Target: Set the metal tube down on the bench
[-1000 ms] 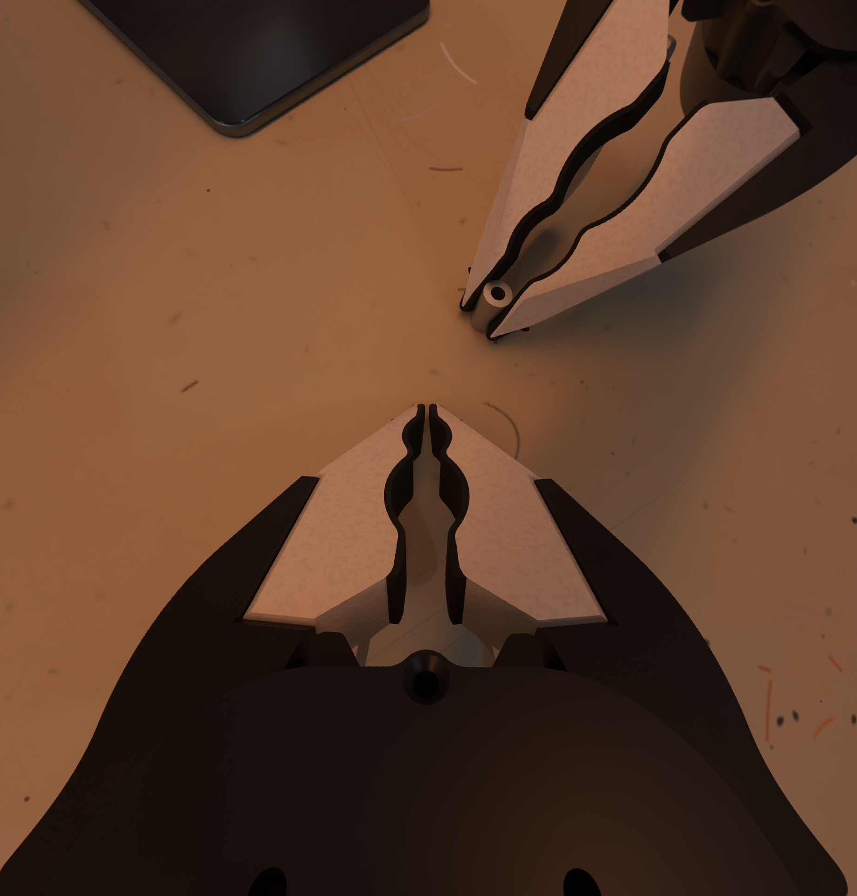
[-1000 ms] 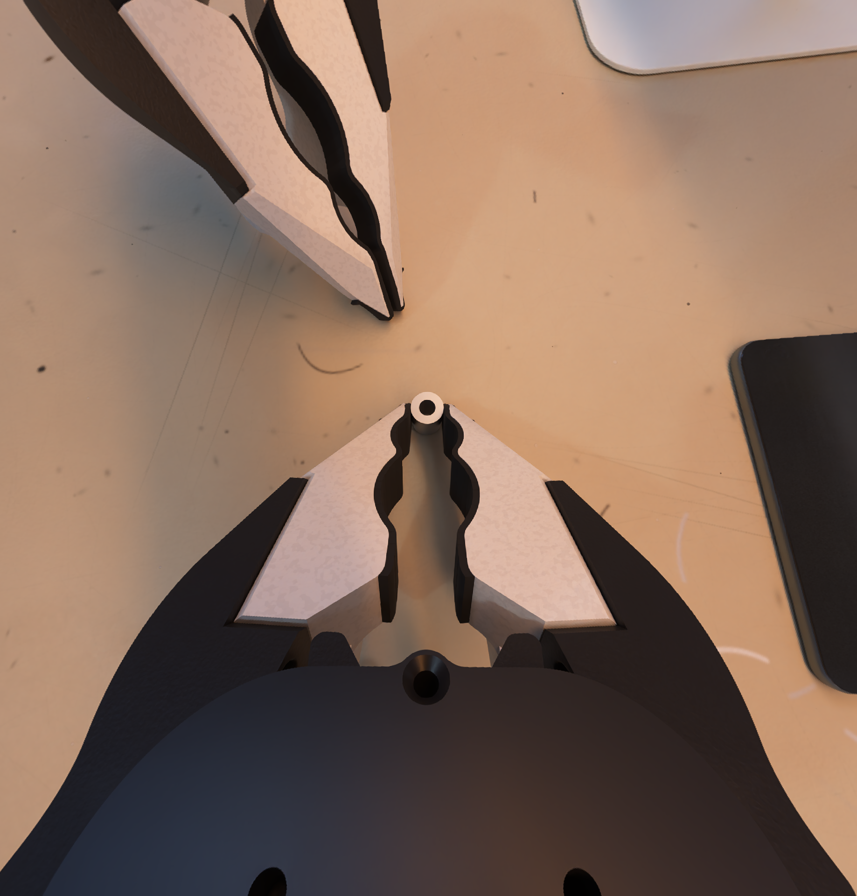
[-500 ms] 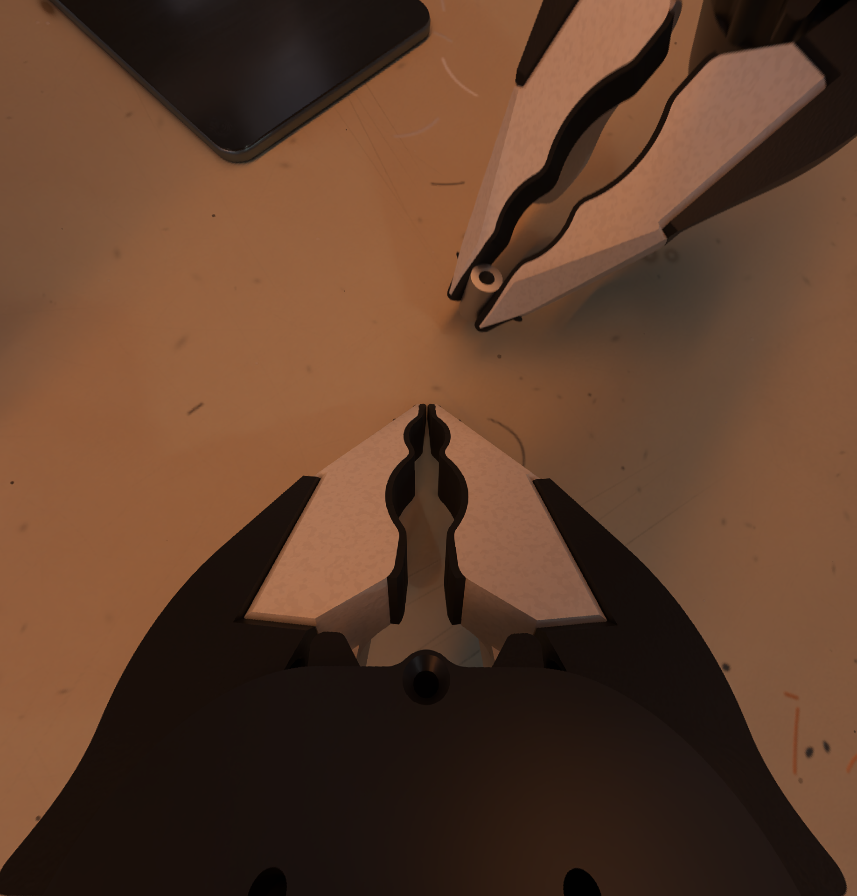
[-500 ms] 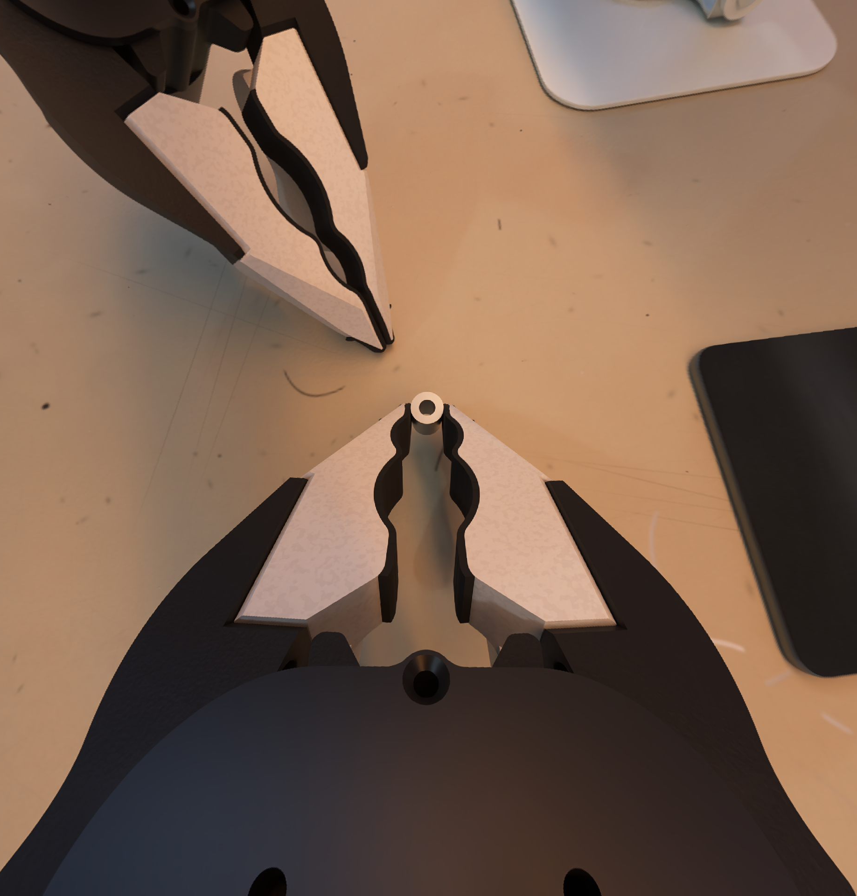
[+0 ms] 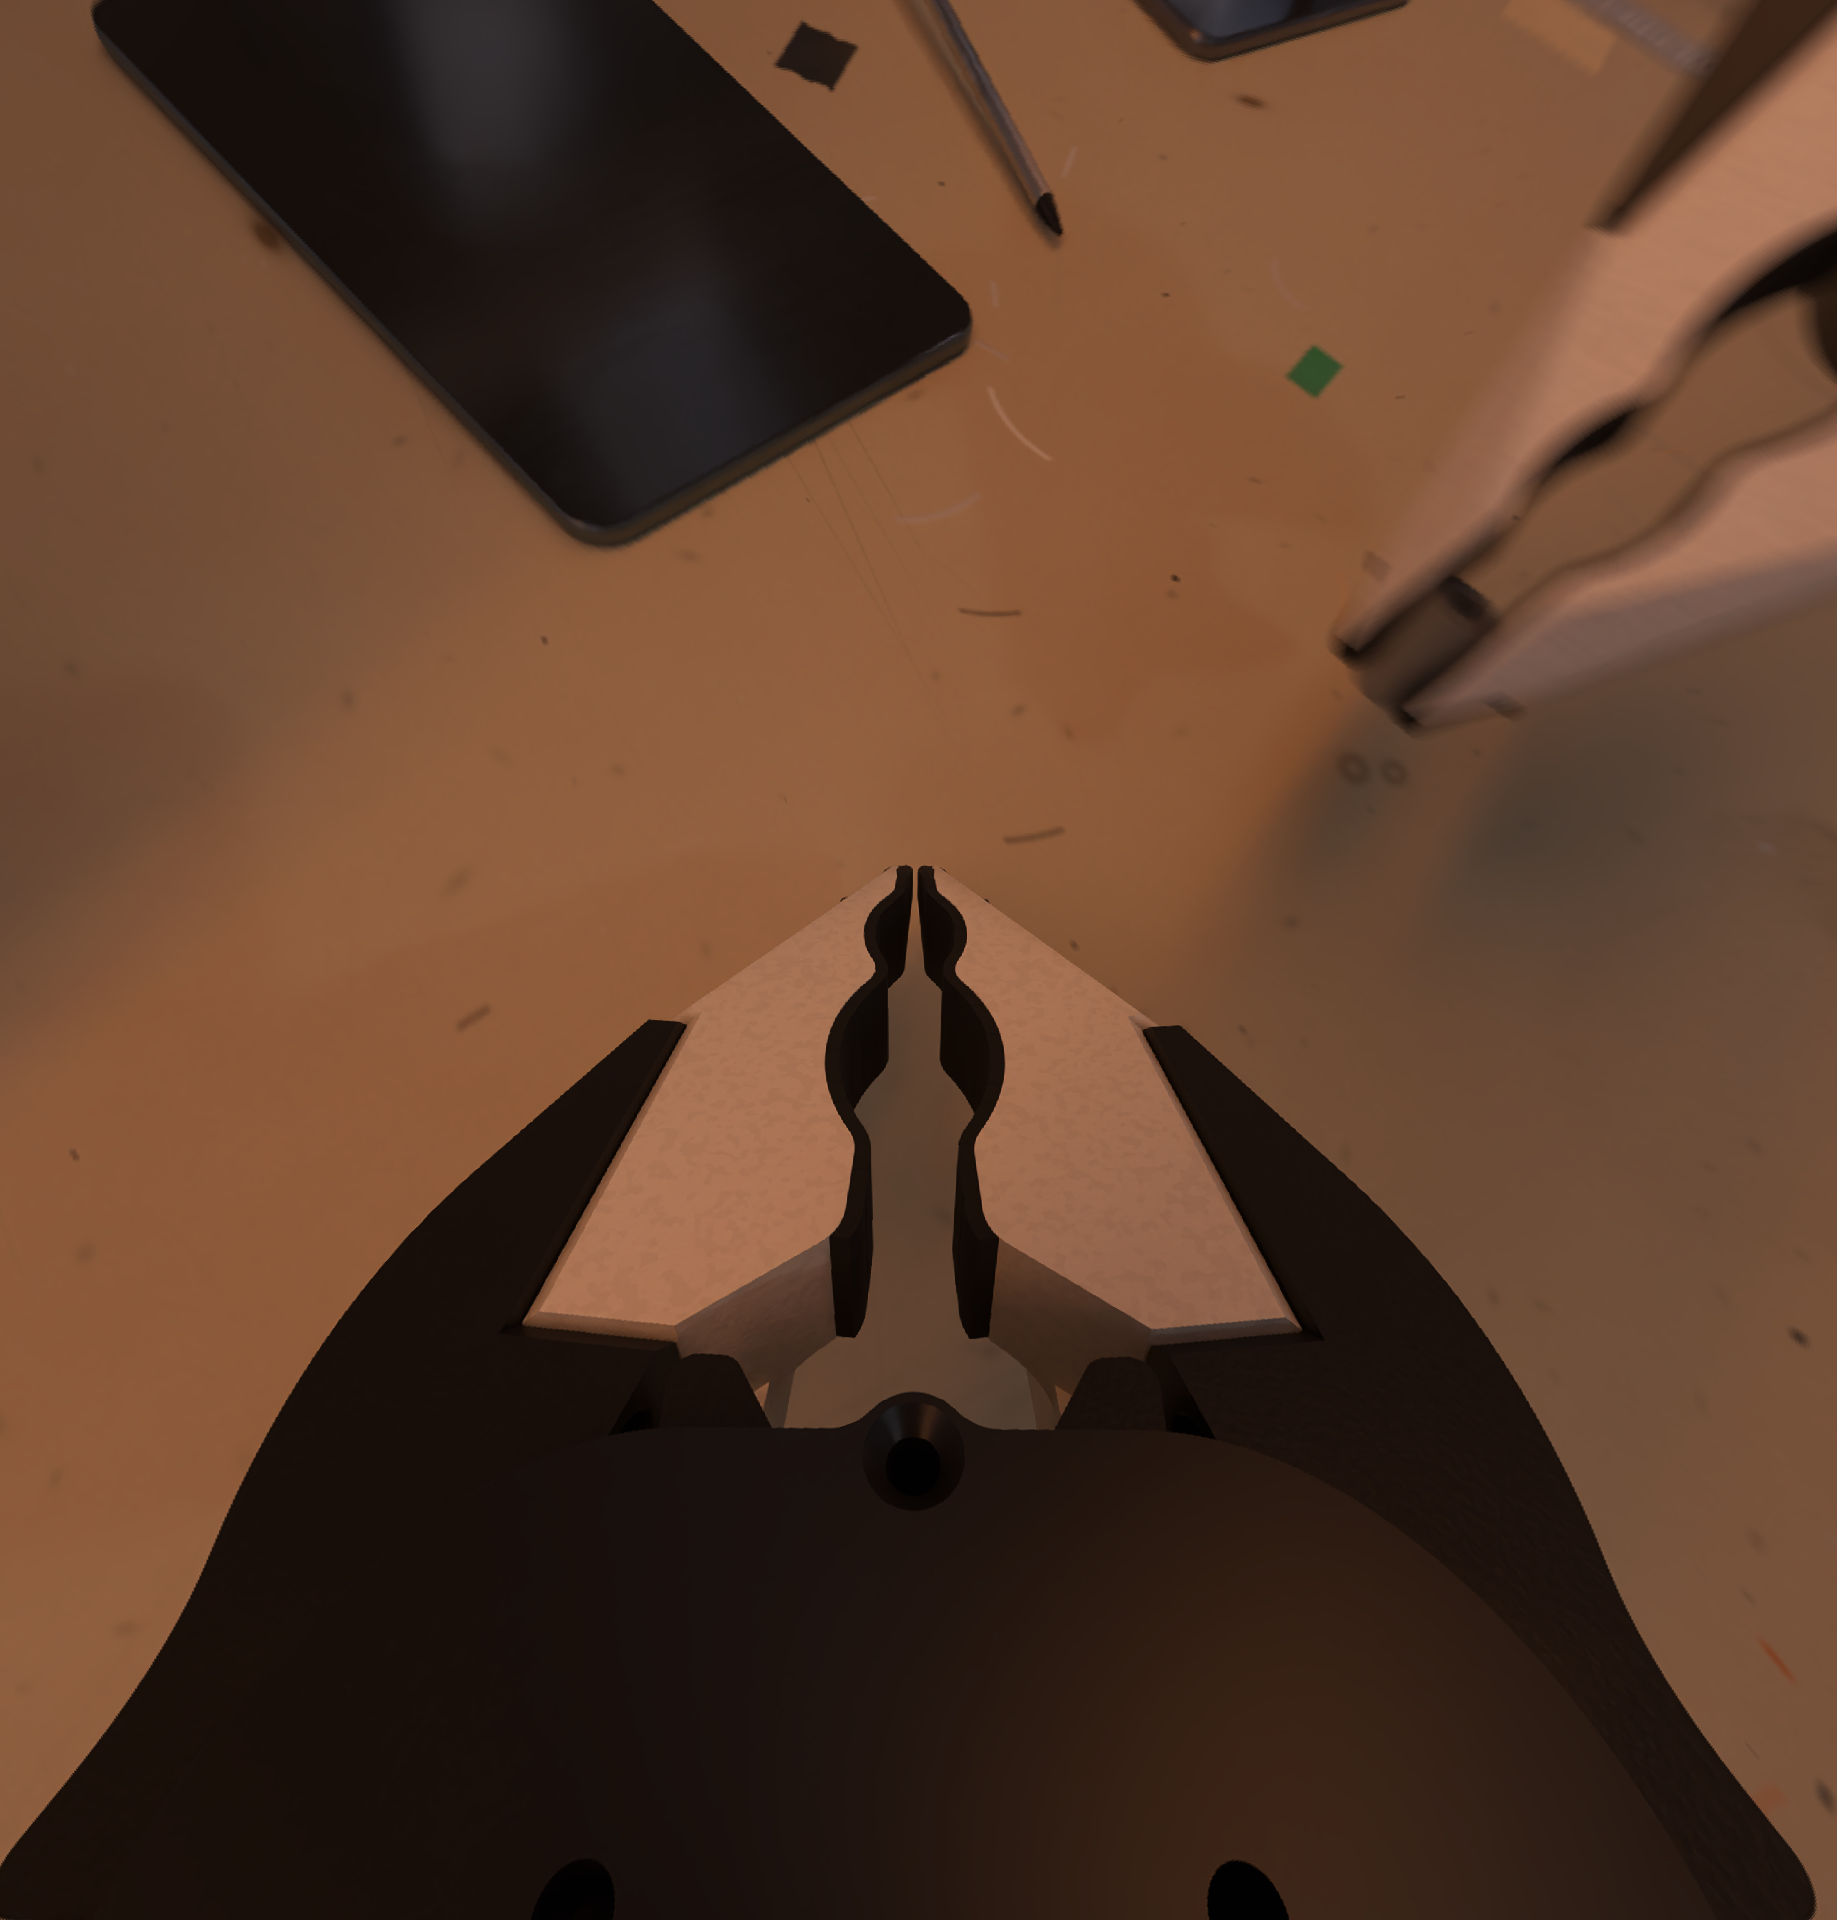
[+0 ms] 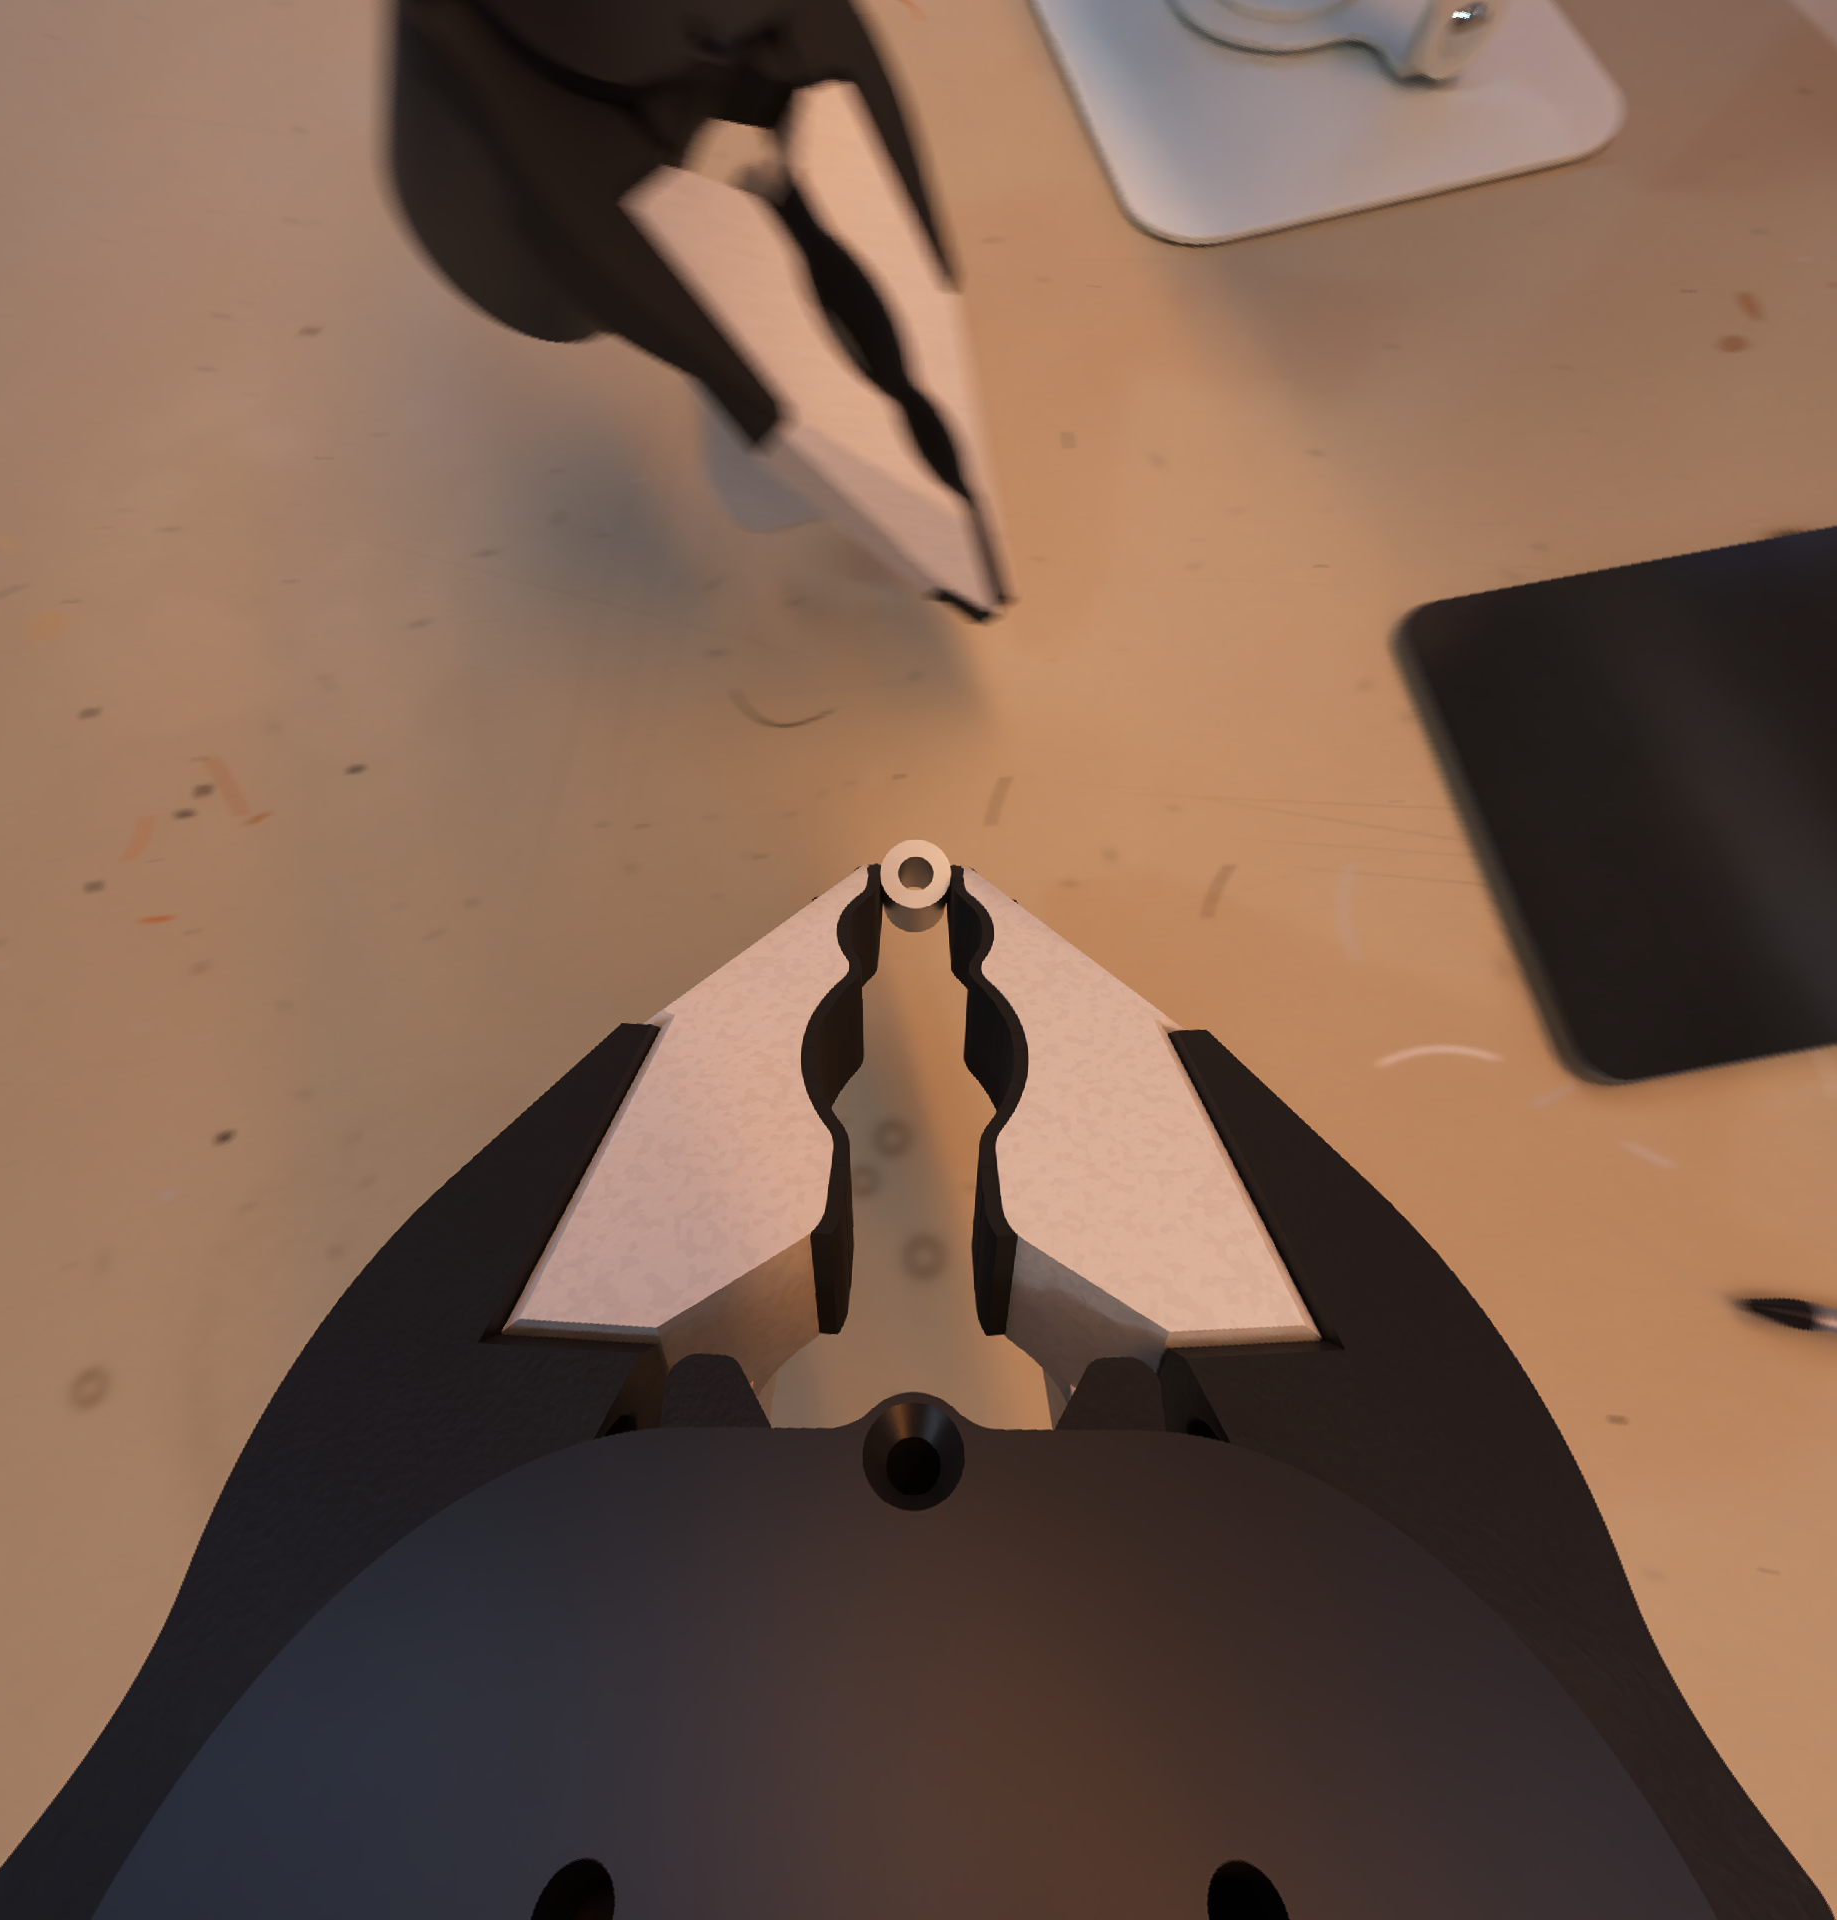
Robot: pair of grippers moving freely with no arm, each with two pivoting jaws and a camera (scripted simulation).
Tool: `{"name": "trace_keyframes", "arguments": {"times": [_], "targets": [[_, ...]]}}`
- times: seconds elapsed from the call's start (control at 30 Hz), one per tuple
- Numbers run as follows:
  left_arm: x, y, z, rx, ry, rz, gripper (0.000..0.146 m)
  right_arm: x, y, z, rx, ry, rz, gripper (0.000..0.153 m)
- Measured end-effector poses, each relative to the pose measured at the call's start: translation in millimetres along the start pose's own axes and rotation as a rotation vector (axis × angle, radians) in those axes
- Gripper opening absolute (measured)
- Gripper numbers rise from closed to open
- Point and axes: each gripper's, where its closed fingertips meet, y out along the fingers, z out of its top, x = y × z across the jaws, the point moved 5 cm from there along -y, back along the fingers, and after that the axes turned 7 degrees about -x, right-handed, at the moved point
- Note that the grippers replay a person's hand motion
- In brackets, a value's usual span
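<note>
A short metal tube (image 6: 914, 881) sits pinched between the tips of my right gripper (image 6: 914, 896), its open ring end facing the camera, above the wooden bench (image 6: 374, 935). In the left wrist view the same tube (image 5: 1439, 634) shows as a grey stub in the right gripper's tips at the right edge. My left gripper (image 5: 914, 878) is shut and empty over the bench. It also shows, blurred, at the top of the right wrist view (image 6: 981, 603), apart from the tube.
A black tablet (image 5: 540, 239) lies at the back left of the left wrist view and at the right of the right wrist view (image 6: 1672, 800). A pen (image 5: 997, 125), a green scrap (image 5: 1314, 371), a second dark device (image 5: 1257, 21) and a white tray (image 6: 1340, 125) lie farther off.
Both grippers have pulled apart and risen from the bench. The right gripper kept the tube and moved off to the right in the left wrist view. More of the tablet and tray shows.
</note>
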Motion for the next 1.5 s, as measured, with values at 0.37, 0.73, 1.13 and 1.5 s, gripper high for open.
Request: {"name": "trace_keyframes", "arguments": {"times": [0.37,0.73,1.13,1.5], "targets": [[20,22,15,-0.141,0.107,0.126,0.001,-84,-20,-36,0.091,-0.031,0.116,0.012],[40,31,9,-0.243,0.130,0.241,0.001,-89,-57,-74,0.239,0.053,0.049,0.012],[72,-90,-83,-0.093,-0.126,0.347,0.013,-69,-57,-113,0.069,0.020,-0.072,0.012],[111,-61,-86,-0.025,-0.102,0.273,0.013,-83,-41,-126,-0.083,-0.018,0.006,0.012]]}}
